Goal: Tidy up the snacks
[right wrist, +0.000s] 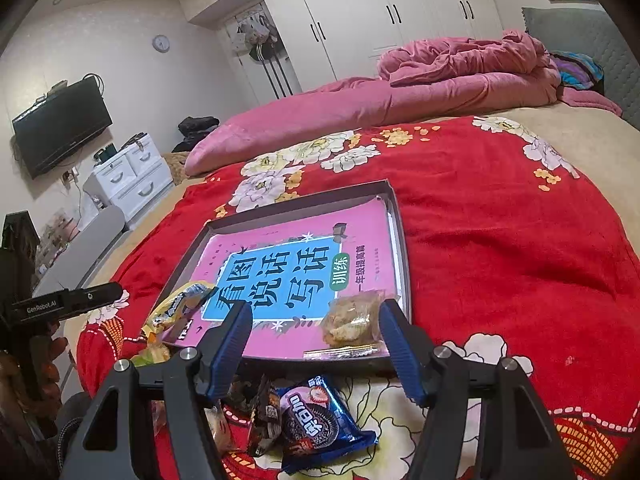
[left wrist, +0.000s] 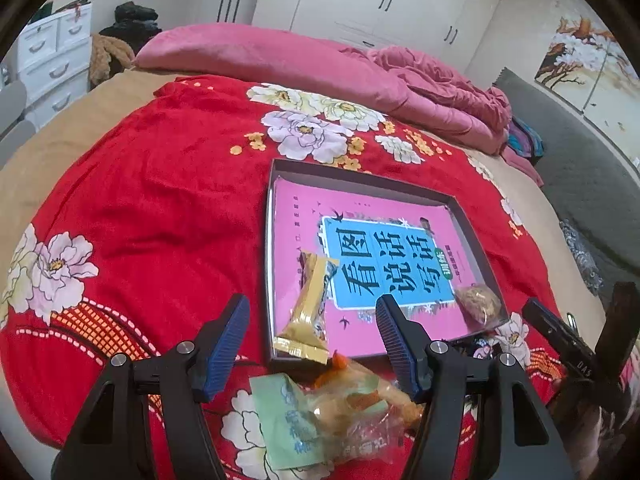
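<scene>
Blue cookie packet (right wrist: 320, 416) lies on the red blanket (right wrist: 500, 240) at 6 o'clock of the tray (right wrist: 304, 196). Light, crinkly, slippery; contents brittle, so pinch a sealed end. Right gripper (right wrist: 316, 328) and left gripper (left wrist: 312, 328) both stand apart, empty.

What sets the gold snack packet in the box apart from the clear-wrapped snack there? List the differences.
The gold packet is opaque foil, while the clear-wrapped snack shows its brown, crumbly contents. The gold packet is long and narrow; the clear-wrapped snack is short and squarish. The gold packet lies at the box's near-left corner with its end over the rim; the clear-wrapped snack sits at the near-right corner. Both rest on the pink book, gripped by nothing.
</scene>
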Tool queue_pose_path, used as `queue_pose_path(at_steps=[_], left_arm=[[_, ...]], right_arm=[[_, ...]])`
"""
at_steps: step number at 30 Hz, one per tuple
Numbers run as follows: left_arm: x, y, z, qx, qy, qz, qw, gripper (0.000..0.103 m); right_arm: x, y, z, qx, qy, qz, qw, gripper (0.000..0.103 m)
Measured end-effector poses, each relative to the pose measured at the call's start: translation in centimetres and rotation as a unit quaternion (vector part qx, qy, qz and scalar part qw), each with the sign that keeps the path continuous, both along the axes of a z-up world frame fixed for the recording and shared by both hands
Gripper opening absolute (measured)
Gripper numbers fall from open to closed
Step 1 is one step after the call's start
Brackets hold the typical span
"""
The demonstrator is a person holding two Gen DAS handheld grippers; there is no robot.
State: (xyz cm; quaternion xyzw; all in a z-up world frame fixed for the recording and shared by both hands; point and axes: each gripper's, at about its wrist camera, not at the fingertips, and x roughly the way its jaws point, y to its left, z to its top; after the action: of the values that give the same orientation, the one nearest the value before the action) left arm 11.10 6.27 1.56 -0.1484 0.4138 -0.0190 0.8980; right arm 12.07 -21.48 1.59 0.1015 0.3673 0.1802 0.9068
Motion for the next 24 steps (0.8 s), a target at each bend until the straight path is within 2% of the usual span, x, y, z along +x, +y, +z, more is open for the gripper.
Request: queue_pose_path(at_steps=[15,24], left_arm=[[-1.3,0.4,-0.4,-0.004,0.008,-0.002,1.0,0.067],[-2.0,0.7,-1.1,-0.022,0.027,-0.004,0.9994,0.067]], right_arm=[[-1.1,0.0,0.2,-0.005,-0.003,0.006,1.0,0.066],[-2.0,0.5,0.2,-0.014,-0.004,0.015,1.0,0.066]])
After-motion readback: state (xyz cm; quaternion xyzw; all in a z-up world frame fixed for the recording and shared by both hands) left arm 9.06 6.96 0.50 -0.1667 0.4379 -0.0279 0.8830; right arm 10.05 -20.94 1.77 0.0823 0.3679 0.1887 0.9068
